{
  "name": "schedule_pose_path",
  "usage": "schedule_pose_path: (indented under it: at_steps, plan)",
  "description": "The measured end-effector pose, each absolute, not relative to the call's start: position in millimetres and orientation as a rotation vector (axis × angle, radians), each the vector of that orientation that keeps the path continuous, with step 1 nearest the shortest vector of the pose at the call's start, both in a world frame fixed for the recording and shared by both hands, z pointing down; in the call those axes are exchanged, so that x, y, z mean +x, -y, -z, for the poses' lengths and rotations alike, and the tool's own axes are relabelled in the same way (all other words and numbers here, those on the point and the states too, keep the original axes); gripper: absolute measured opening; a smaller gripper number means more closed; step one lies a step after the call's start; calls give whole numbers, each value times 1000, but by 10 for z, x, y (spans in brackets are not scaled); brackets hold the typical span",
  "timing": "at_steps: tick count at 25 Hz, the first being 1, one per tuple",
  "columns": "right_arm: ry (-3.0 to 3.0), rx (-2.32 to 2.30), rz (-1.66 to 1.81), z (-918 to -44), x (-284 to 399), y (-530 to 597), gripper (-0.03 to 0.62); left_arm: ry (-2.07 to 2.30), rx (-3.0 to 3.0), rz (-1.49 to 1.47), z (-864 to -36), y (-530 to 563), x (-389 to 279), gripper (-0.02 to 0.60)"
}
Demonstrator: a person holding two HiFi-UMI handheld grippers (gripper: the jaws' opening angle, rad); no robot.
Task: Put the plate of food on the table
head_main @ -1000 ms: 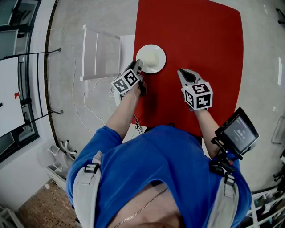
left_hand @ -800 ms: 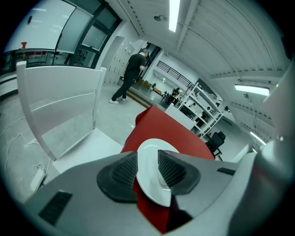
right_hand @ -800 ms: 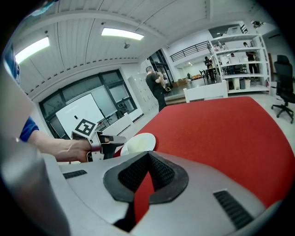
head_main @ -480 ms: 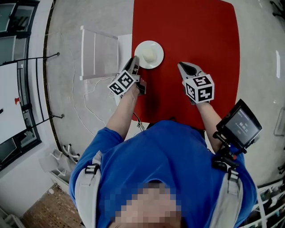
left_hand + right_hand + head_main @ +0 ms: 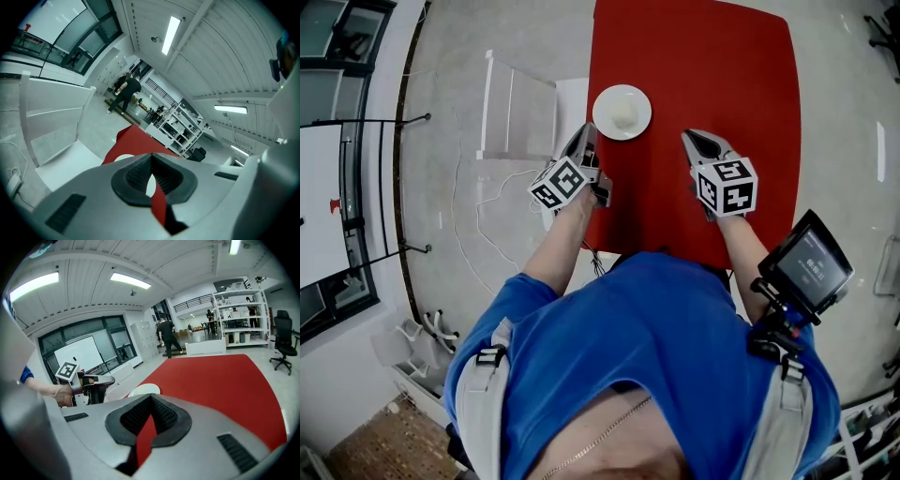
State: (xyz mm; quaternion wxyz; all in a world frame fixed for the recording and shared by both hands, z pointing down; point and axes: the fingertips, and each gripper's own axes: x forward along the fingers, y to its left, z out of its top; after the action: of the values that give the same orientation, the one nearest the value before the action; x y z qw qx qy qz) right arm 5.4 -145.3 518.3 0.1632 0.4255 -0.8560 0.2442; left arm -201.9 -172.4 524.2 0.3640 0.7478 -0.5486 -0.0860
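A white plate [image 5: 622,112] with a pale lump of food [image 5: 623,114] rests on the red table [image 5: 722,84], near its left edge. My left gripper [image 5: 588,132] hovers just short of the plate's near-left rim, shut with nothing between its jaws. In the left gripper view the jaws [image 5: 151,155] meet at the tip, and the plate [image 5: 123,158] shows just beyond them. My right gripper [image 5: 690,138] is over the table to the plate's right, also shut and empty. The right gripper view shows its closed jaws [image 5: 151,397], the plate [image 5: 145,390] and the left gripper [image 5: 100,379].
A white chair [image 5: 517,117] stands on the grey floor left of the table, with cables [image 5: 483,220] trailing beside it. A small screen device [image 5: 806,269] is on the right forearm. Shelving [image 5: 236,312], an office chair [image 5: 282,341] and people are far behind the table.
The left gripper has drawn back a little from the plate's rim, where its tip was a second ago. The plate stays put on the table. The right gripper has barely moved.
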Motion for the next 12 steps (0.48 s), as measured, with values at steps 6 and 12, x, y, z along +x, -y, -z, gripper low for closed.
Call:
schedule_pose_path:
  at_steps: [6, 12]
  plan:
    - [2467, 1232, -674, -5107, 59, 1530, 2, 1350, 1982, 266, -5115, 1722, -1935, 8]
    - [2498, 1247, -629, -5068, 54, 1575, 2, 1297, 2046, 376, -4988, 1662, -1884, 8]
